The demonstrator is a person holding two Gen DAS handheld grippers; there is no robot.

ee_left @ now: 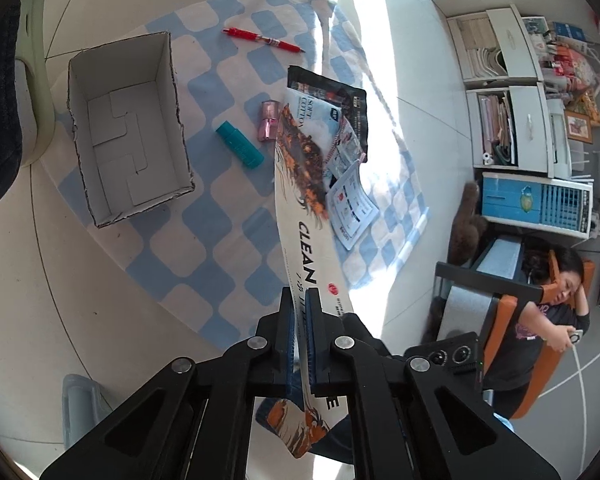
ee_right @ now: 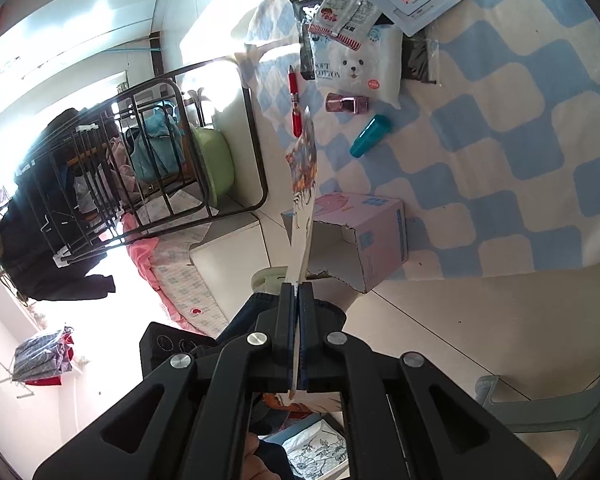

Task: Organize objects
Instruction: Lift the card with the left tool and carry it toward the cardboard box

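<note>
Above the checked cloth (ee_left: 236, 216) we hold one flat printed bag (ee_left: 300, 208) between both grippers: the left gripper (ee_left: 299, 332) and right gripper (ee_right: 298, 332) each pinch an edge, probably to carry it level toward the empty box (ee_left: 128, 128).

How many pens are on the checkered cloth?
1. The red pen lies on the blue-and-white cloth beyond the teal tube and the pink bottle, away from the open box. Another could hide under the pile of packets.
</note>
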